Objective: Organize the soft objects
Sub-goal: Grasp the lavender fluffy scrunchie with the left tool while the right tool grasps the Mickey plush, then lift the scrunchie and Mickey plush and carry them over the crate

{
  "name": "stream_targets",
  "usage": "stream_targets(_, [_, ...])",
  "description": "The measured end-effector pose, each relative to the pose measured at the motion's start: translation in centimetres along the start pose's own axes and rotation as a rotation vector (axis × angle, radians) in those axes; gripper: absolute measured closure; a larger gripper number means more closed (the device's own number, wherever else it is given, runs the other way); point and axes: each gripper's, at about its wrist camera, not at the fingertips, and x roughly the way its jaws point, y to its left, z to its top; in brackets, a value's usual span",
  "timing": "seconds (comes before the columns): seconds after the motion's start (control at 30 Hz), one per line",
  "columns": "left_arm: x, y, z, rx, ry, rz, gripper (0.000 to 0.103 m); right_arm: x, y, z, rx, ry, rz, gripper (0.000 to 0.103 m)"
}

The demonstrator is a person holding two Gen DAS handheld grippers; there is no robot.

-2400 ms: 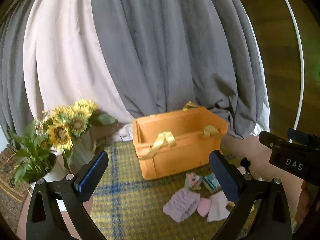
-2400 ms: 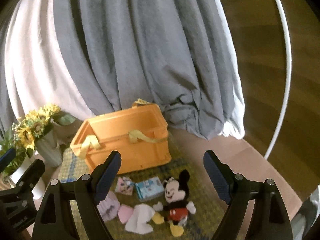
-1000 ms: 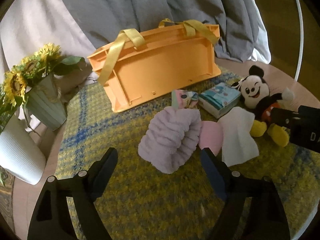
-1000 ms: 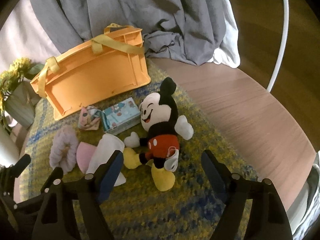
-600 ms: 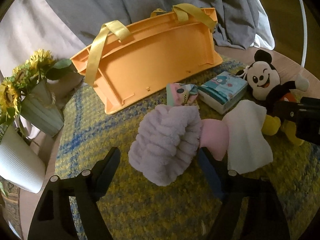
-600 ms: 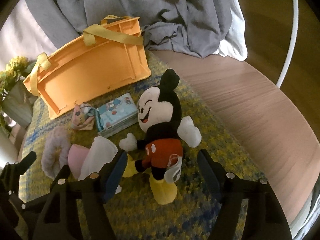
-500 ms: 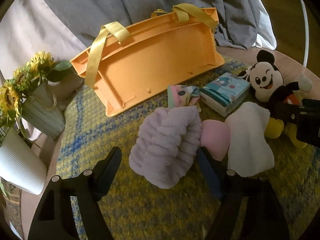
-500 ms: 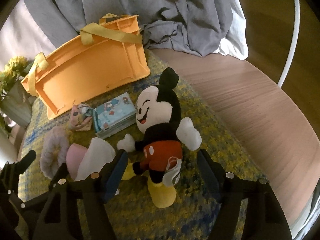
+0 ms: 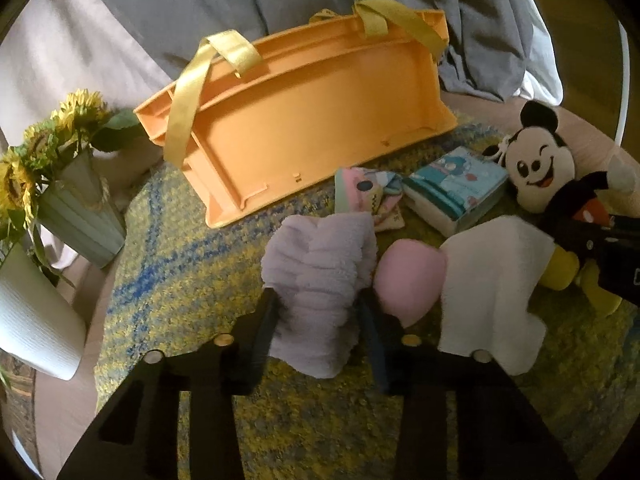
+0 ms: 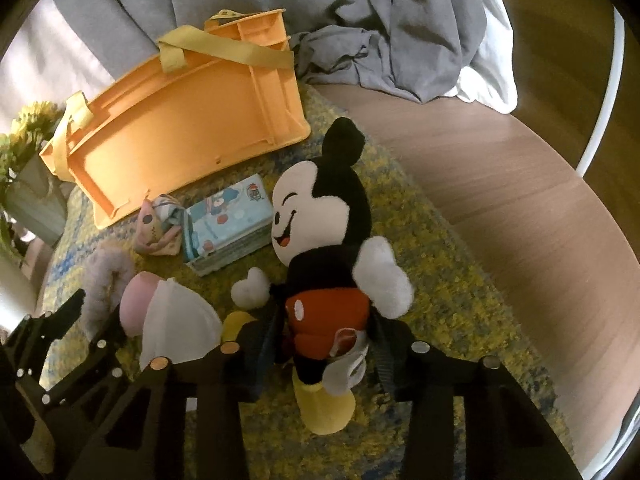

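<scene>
At lower centre of the left wrist view, the left gripper (image 9: 318, 312) has just been closing and now pinches the lilac fluffy headband (image 9: 320, 268) on the yellow-and-blue rug (image 9: 180, 280). Low in the right wrist view, the right gripper (image 10: 324, 336) has likewise been closing, clamped around the mouse plush (image 10: 320, 240) at its red shorts. Both grips look soft (expect sag), so each should lift straight up and clear the pink item (image 9: 408, 276) before heading to the orange basket (image 9: 312, 120) in the upper centre.
</scene>
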Motion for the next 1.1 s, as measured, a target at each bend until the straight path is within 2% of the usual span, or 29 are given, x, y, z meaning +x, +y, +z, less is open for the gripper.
stream_targets(0.17, [-0.8, 0.5, 0.5, -0.046, -0.005, -0.014, 0.073, -0.9, -0.4, 0.2, 0.001, -0.023, 0.009, 0.063])
stream_targets(0.37, [-2.5, 1.0, 1.2, -0.095, -0.028, -0.021, 0.073, -2.7, -0.4, 0.7, 0.005, -0.069, 0.021, 0.063])
stream_targets(0.57, [-3.9, 1.2, 1.9, -0.114, -0.062, -0.029, 0.082, -4.6, -0.7, 1.5, 0.006, -0.121, 0.045, 0.063])
stream_targets(0.7, [-3.8, 0.9, 1.7, -0.116, -0.056, -0.016, 0.082, -5.3, -0.5, 1.7, -0.01, -0.139, 0.047, 0.063])
stream_targets(0.77, [-3.7, 0.8, 1.6, -0.108, -0.059, 0.004, 0.075, -5.3, -0.4, 1.7, -0.018, -0.138, 0.049, 0.063])
stream_targets(0.8, [-3.7, 0.6, 1.6, -0.104, -0.062, 0.014, 0.067, -5.3, -0.3, 1.7, -0.021, -0.135, 0.052, 0.063])
stream_targets(0.9, [-3.3, 0.2, 1.5, -0.096, -0.069, 0.058, 0.067, -5.0, -0.3, 1.5, -0.026, -0.126, 0.058, 0.063])
stream_targets(1.1, [-1.7, -0.1, 0.6, -0.109, -0.006, 0.067, 0.067, -4.2, 0.1, 1.3, -0.043, -0.105, 0.058, 0.063])
